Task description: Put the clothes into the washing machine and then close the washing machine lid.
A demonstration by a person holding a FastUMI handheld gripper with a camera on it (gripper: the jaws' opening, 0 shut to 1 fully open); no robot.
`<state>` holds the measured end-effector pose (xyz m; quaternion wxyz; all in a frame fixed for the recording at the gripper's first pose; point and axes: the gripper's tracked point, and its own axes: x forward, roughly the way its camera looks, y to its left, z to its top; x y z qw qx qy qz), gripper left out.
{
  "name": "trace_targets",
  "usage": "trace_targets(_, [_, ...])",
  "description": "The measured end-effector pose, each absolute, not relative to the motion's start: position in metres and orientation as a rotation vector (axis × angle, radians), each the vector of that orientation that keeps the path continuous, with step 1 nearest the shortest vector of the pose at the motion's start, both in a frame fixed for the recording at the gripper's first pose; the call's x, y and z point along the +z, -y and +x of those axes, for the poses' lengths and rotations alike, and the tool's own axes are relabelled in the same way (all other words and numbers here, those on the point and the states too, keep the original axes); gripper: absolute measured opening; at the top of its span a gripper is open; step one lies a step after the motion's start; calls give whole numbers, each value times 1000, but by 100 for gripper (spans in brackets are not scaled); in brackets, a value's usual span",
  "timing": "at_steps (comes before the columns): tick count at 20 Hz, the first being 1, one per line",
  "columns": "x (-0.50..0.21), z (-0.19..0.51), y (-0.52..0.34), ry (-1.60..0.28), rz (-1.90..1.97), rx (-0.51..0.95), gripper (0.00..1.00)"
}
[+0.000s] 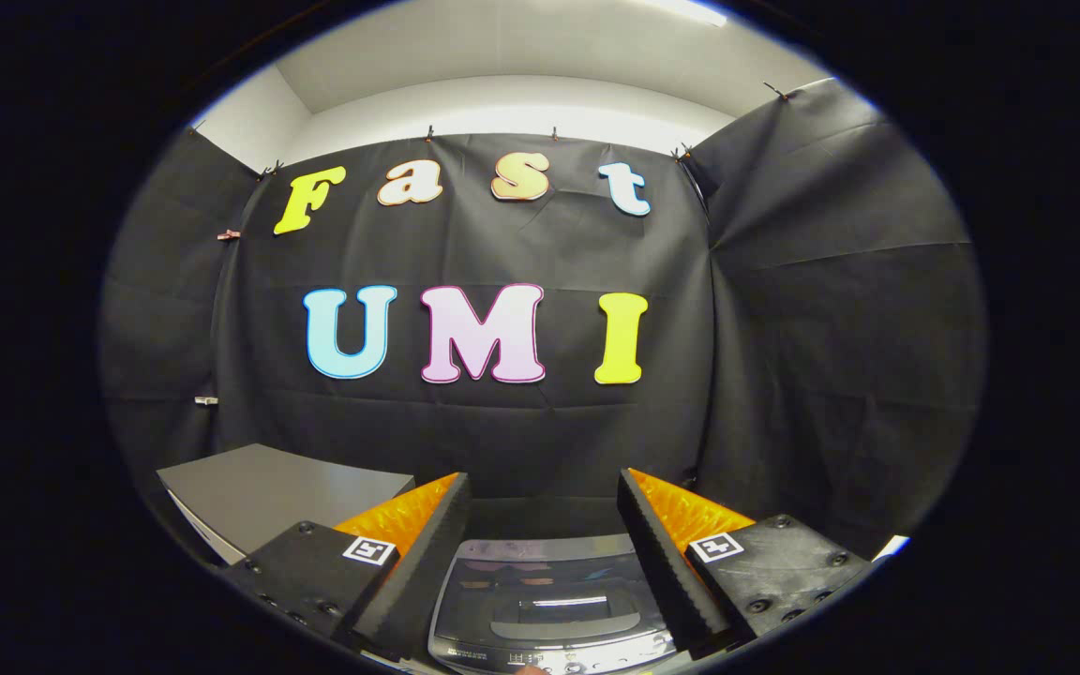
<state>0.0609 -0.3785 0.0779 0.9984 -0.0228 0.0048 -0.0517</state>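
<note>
Gripper view puts my two fingers [446, 553] nearest, spread wide with nothing between the pads — the gripper [545, 487] is open and carries no cloth. Between the fingers and below them sits the washing machine [549, 609], seen from above. Its glassy lid [549, 586] looks to be lying flat over the tub, with room light reflected in it, and a strip of controls [554, 656] runs along the edge closest to me. I see no clothes anywhere, on the lid or beside the machine, so I cannot say where they lie; they may be inside already or below my line of sight.

If the lid is indeed down, I judge the job near its end, or else not begun, and I cannot tell which. To do the step in hand well I should tip the fingers downward to bring the machine's surroundings into sight before committing. If cloth turns up, I should pinch it at a bunched fold, and lift the lid by its front edge rather than press on the glass.

Further off, to the left of the fingers, stands a grey box [287, 492] with a flat top, and behind everything hangs the black cloth wall [831, 328].

Counted: one gripper, two fingers, one washing machine, one lid, one grey box — and no clothes in sight.
</note>
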Motion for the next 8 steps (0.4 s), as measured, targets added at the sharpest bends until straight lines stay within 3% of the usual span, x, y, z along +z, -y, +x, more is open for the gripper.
trace_targets(8, [83,66,376,-8,-53,-105,98])
